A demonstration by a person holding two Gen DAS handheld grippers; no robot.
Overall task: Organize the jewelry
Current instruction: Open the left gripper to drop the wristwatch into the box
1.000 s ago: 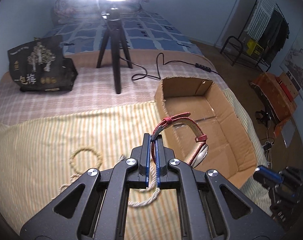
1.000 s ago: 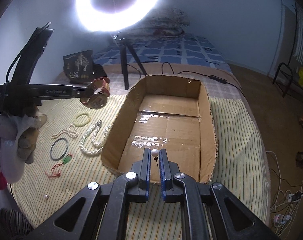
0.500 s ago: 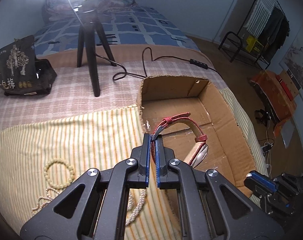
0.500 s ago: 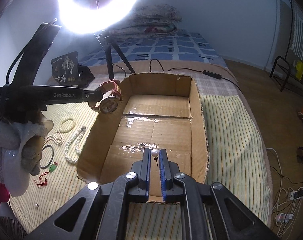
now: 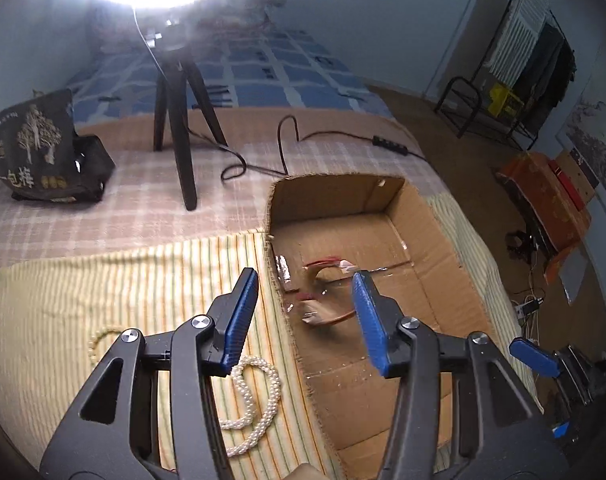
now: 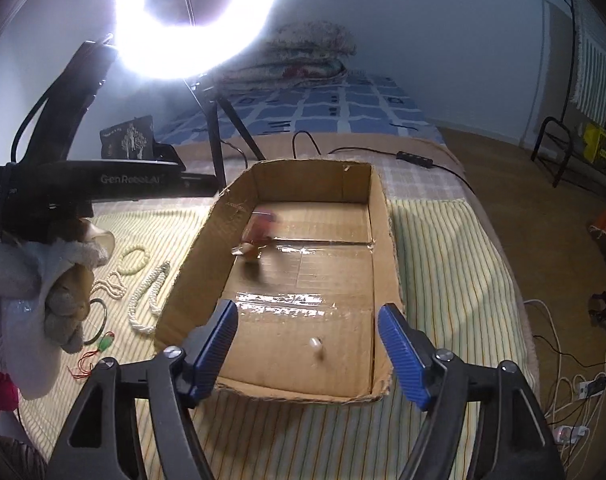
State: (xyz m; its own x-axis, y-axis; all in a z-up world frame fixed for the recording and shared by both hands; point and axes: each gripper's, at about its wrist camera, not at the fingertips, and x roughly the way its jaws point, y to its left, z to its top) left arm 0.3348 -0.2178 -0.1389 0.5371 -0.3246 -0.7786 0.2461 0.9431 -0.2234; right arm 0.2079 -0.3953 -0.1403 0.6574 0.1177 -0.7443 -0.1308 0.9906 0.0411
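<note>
Now that both my left fingers (image 5: 305, 316) and right fingers (image 6: 307, 346) have sprung open, the watch (image 5: 323, 300) and pearl (image 6: 315, 343) lie ahead between them in the box (image 6: 383, 240), stowed.

A lit ring light (image 6: 199, 20) on a black tripod (image 5: 179, 120) glares ahead and a little left of the grippers, washing out the pale blue wall (image 6: 443, 40) behind it. Beyond the tripod lies a blue checked bedspread (image 6: 343, 108) with folded quilts (image 6: 303, 56) stacked at its far end. To the right, brown flooring (image 5: 455, 140) runs to a black clothes rack (image 5: 515, 60), hung with what look like dark garments.
</note>
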